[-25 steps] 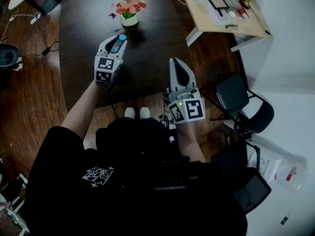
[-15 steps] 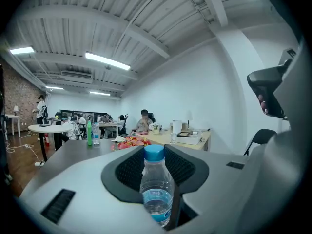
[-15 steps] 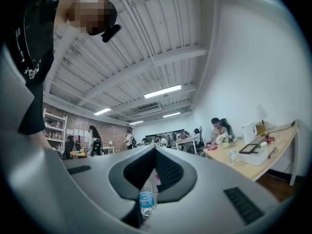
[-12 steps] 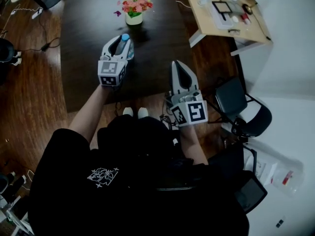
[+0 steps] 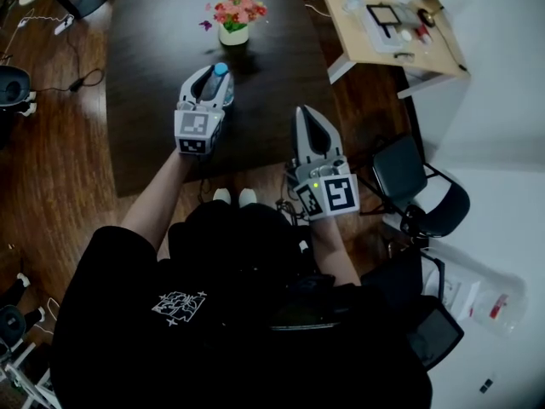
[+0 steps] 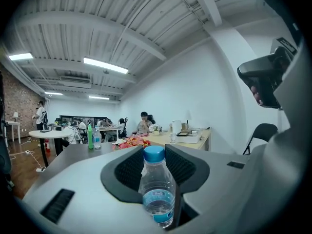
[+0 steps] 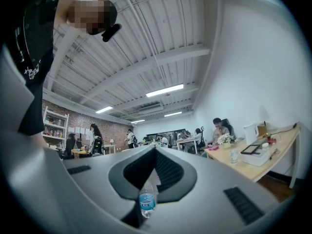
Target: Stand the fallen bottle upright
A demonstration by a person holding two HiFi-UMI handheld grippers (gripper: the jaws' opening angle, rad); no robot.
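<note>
Closest to the camera, the person's black shirt (image 5: 230,331) fills the lower part of the head view, and both forearms reach forward from it. The right gripper (image 5: 309,113) is held level over the near edge of the dark table (image 5: 145,100). Its jaws are pressed together to a point and nothing is between them. In the right gripper view the bottle shows only as a small shape, well beyond the closed pads. A little farther out and to the left, the left gripper (image 5: 213,78) clasps the bottle (image 5: 220,69), which stands upright between its jaws over the table, blue cap on top. In the left gripper view the clear body and blue label sit against the dark pads. The jaws have just been easing open a little, with the bottle between them. Whether the bottle's base touches the table cannot be told. Beyond it on the same table stands a flower pot (image 5: 233,34) with pink blooms. Farther right is a light wooden desk (image 5: 375,45) that carries small items.
</note>
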